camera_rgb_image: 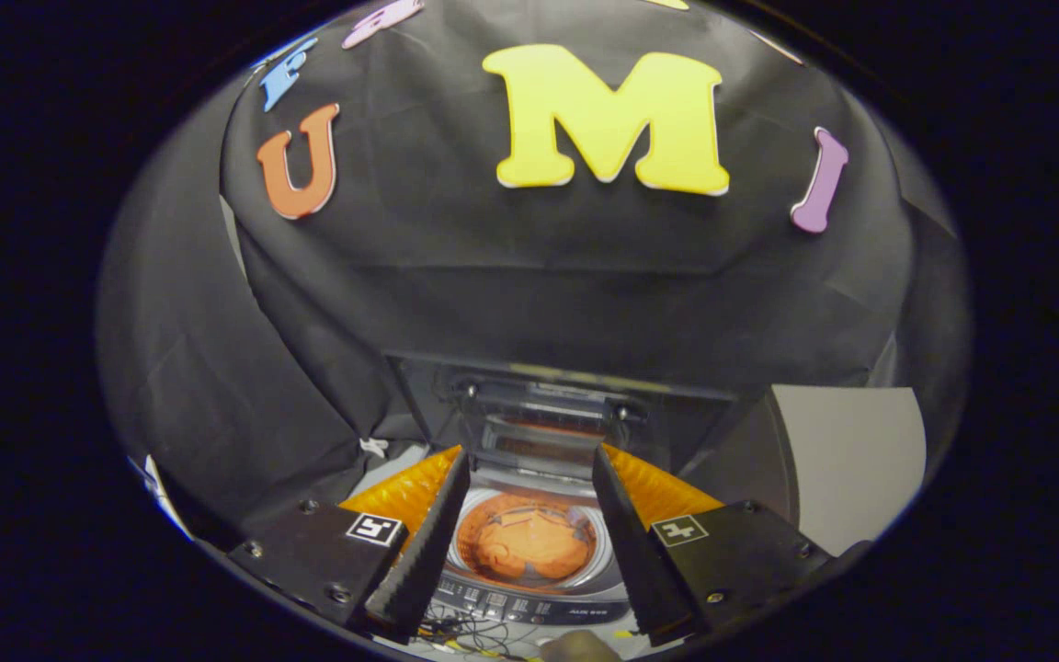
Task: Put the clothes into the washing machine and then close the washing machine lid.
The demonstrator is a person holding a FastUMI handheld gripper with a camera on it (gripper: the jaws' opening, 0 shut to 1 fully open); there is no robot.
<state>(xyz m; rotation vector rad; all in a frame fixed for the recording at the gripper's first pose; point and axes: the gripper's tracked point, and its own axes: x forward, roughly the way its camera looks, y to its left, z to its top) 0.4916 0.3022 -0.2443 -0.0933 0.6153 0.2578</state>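
The gripper [529,542] hangs above a small washing machine [529,607] and looks down into it. Its jaws are spread wide apart, and nothing is between them; they touch nothing. Through the gap you can see the round tub, and the orange clothes [525,547] are lying inside it, bunched up at the bottom. So the clothes part looks done. The lid [539,418] stands up at the back of the machine, folded open, just past the jaws. That is why the tub is easy to see into. I think the gripper is held up here, clear of the tub, so it can go for the lid next. The lid has to be pushed forward and down to shut the machine. A row of buttons [511,605] sits at the front, near the jaws.
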